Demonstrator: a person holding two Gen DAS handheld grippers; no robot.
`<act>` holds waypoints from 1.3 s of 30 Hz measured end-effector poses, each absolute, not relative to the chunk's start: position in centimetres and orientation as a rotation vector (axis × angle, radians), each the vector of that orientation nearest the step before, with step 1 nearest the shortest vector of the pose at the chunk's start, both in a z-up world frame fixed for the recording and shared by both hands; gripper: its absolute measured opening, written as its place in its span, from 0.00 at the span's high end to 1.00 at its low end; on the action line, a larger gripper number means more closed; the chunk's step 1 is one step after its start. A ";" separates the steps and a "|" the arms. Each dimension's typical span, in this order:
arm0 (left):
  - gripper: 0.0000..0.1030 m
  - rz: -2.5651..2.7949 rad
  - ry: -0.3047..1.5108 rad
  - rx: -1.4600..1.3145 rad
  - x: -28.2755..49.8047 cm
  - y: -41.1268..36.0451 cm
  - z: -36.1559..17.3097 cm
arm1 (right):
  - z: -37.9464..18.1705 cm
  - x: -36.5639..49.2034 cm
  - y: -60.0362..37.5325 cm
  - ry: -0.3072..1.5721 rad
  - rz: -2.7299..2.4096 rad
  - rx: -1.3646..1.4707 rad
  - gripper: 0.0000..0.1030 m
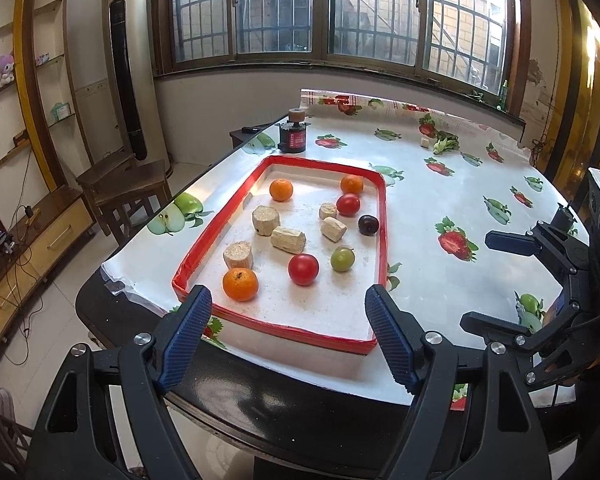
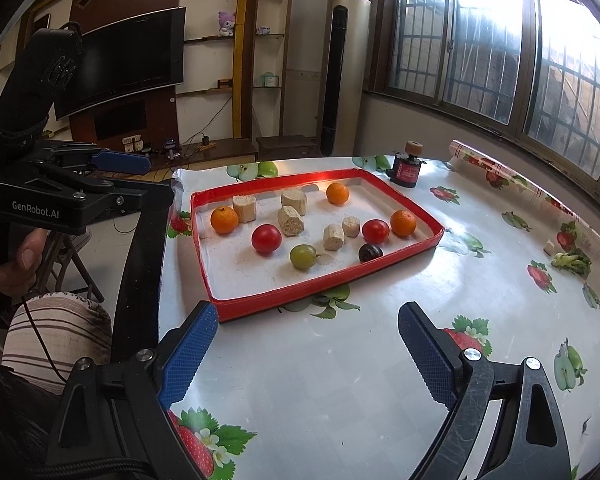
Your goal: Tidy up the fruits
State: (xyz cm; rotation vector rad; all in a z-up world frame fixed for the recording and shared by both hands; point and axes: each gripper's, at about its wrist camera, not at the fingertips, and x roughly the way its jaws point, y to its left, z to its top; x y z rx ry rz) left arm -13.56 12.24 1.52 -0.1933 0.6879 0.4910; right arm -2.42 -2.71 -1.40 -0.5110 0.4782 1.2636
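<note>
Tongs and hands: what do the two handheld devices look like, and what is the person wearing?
Both tongs are black plastic linkages with silver pivot bolts and blue, cross-hatched rubber pads. The left tongs, seen from the right wrist camera, carry white "GenRobot.AI" lettering and a thick black grip. A thin black cable hangs below the hand. The person wears beige fabric with brown stripes.

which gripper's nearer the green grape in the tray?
Left. The left gripper, jaws open, hovers over the red tray's near rim, just short of the green grape. The right gripper, also open, sits outside the tray over the bare tablecloth.
</note>
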 end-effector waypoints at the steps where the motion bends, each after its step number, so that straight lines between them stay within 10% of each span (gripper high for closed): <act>1: 0.23 0.492 0.683 -0.190 -13.6 12.2 1.6 | -1.4 -2.4 -2.8 0.474 1.262 -0.509 0.10; 39: 0.23 0.533 0.659 -0.155 -14.5 11.6 1.3 | -2.1 -2.7 -3.7 0.475 1.250 -0.497 0.03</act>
